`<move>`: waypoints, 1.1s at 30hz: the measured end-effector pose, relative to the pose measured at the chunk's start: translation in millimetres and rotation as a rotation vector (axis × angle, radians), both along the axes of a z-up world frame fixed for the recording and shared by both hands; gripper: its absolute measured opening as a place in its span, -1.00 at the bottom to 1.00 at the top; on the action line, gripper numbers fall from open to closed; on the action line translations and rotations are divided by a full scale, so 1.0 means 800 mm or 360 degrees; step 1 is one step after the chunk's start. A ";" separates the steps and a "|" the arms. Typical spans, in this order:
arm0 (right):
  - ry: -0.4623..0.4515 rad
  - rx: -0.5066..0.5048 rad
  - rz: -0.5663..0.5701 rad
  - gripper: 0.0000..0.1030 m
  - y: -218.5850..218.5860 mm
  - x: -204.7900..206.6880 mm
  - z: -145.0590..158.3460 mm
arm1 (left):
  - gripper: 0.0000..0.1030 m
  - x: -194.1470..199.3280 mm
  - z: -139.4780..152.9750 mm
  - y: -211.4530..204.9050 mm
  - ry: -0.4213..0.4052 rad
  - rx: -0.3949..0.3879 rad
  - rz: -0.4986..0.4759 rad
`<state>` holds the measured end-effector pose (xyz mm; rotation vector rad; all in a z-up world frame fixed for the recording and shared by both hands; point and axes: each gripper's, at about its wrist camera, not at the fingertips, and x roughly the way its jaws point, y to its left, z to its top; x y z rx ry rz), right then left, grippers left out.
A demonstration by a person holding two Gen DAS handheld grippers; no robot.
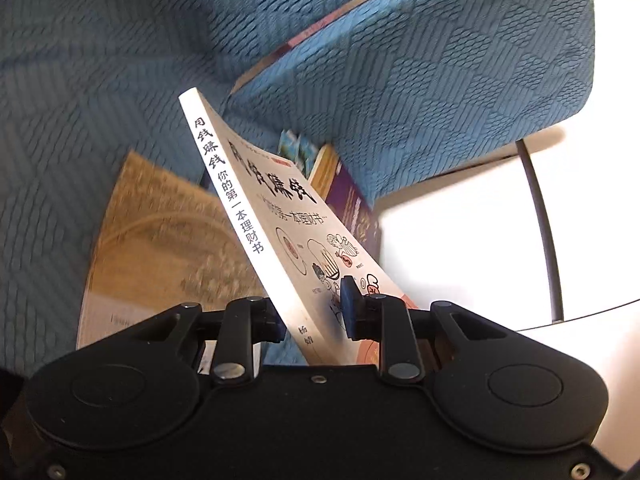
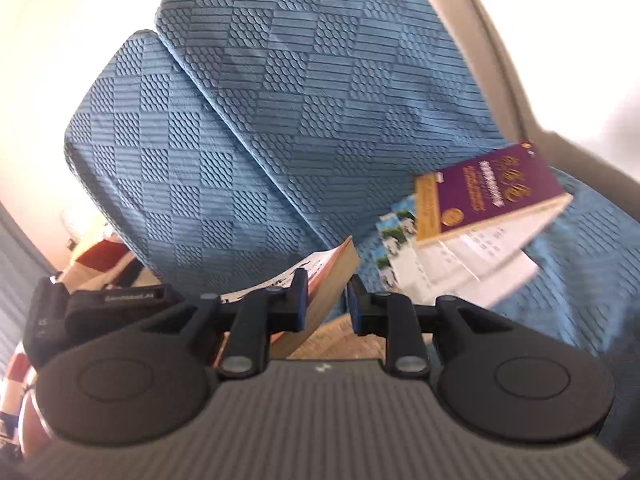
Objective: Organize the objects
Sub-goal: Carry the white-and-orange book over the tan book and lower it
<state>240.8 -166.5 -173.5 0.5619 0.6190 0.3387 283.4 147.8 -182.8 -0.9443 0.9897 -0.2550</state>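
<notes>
A white paperback (image 1: pixel 280 220) with black Chinese lettering on spine and cover stands tilted above the sofa seat. My left gripper (image 1: pixel 314 316) is shut on its lower end, one blue pad on the cover and the other behind the spine. In the right wrist view the same book (image 2: pixel 324 280) shows its tan page edge between the jaws of my right gripper (image 2: pixel 326 304), which is shut on it. The left gripper's black housing (image 2: pixel 100 308) sits just left of it.
A tan-covered book (image 1: pixel 160 232) lies flat on the blue sofa seat (image 1: pixel 60 140). A purple book (image 2: pixel 492 192) rests on loose papers (image 2: pixel 480 264) and photo cards (image 2: pixel 394 236) beside a blue cushion (image 2: pixel 280 140). A dark metal leg (image 1: pixel 544 220) stands over the pale floor on the right.
</notes>
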 end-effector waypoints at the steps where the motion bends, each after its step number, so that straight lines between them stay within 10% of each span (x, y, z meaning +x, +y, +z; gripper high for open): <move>1: 0.0009 -0.0022 -0.0004 -0.54 0.001 -0.007 -0.005 | -0.53 -0.008 -0.007 0.000 0.0014 0.0002 -0.0008; 14: 0.0216 -0.0204 0.0075 -0.51 0.021 -0.052 -0.067 | -0.41 -0.028 -0.102 0.007 0.0220 0.0058 -0.0002; 33: 0.0385 -0.0222 0.0268 -0.27 0.026 -0.065 -0.087 | 0.05 -0.035 -0.094 -0.007 0.0295 0.0456 -0.0001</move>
